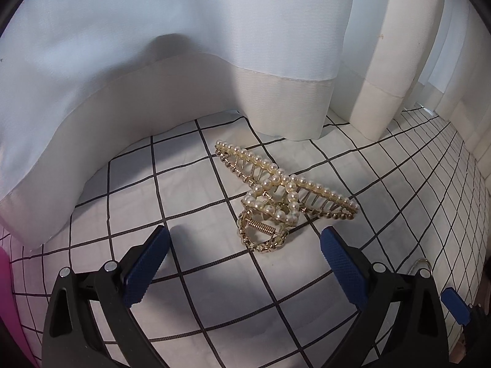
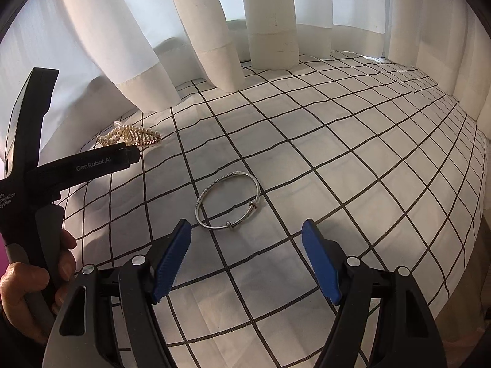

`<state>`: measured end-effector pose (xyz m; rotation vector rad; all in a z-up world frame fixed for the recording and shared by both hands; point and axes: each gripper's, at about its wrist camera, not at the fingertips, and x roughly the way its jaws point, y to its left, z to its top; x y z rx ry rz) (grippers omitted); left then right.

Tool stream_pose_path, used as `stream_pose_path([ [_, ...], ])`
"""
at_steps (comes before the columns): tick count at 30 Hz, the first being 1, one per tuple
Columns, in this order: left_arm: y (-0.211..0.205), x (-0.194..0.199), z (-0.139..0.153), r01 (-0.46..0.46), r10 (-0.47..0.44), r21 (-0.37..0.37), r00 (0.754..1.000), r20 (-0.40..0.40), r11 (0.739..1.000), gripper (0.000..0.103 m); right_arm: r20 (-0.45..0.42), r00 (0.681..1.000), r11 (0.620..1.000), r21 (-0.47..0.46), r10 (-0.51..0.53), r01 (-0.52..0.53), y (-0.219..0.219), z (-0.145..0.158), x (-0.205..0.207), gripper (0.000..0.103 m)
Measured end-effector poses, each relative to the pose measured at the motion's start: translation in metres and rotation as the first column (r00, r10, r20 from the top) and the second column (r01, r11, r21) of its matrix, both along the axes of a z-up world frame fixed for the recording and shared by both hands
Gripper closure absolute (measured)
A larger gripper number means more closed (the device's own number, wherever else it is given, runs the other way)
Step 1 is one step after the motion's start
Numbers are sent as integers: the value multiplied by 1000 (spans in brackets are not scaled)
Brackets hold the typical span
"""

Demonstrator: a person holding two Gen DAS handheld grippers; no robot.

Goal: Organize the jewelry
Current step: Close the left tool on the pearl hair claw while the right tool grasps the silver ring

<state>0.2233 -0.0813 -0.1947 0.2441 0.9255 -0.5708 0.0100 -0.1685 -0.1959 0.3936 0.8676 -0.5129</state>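
Centrally placed before the left claw [image 1: 244, 256]: a gold hair clip [image 1: 284, 197] studded with pearls, lying on the desk [image 1: 190, 276] just beyond the spread blue pads [image 1: 144, 271], touching neither. Spring coil turned toward the camera, toothed arms pointing away toward the curtain [image 1: 184, 46]. Seen again small in the right wrist view [image 2: 130, 136], partly hidden behind the black finger of the left claw [image 2: 104, 161], close to the curtain hem.

Nearer the right claw [image 2: 245, 263]: a thin silver bangle [image 2: 228, 204], flat on the cloth, just ahead of the wide-open pads [image 2: 172, 265] and free of them; two small sliding knots on its near rim. Well apart from the hair clip.

Underneath both: a white cloth ruled in black grid lines, slightly creased, covering the desk. Behind, white curtain [image 2: 214, 30] in heavy folds resting on the cloth, daylight glowing through.

At the left edge of the right wrist view, a bare hand [image 2: 27, 291] wrapped round the left claw's handle. Pink patch [image 1: 12, 306] at the left margin of the left wrist view, cut off, unidentifiable. Desk edge at far right blurred by the lens.
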Motion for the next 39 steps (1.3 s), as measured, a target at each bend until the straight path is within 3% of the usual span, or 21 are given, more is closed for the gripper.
stream_pose_path([
  [13, -25, 1, -4, 24, -26, 57, 999, 23, 998, 6, -75, 997, 996, -83, 30, -36, 7, -4, 21, 28],
  [29, -54, 4, -8, 23, -24, 57, 999, 25, 998, 8, -59, 996, 992, -104, 60, -66, 7, -5, 32, 29],
  [30, -55, 3, -8, 24, -25, 55, 999, 28, 998, 10, -56, 996, 992, -104, 65, -70, 7, -5, 32, 30],
  [32, -51, 0, -6, 30, -31, 44, 999, 40, 999, 25, -52, 995, 990, -113, 82, -87, 11, -4, 32, 36],
  [36, -53, -7, -3, 45, -47, 31, 998, 52, 998, 47, -41, 995, 989, -117, 90, -95, 12, -1, 30, 54],
  [38, -53, -9, -2, 49, -51, 24, 997, 55, 998, 72, -34, 995, 989, -111, 94, -97, 12, -1, 28, 55],
  [39, -53, -9, -2, 50, -51, 21, 997, 50, 999, 72, -32, 995, 989, -110, 96, -99, 12, 0, 27, 55],
])
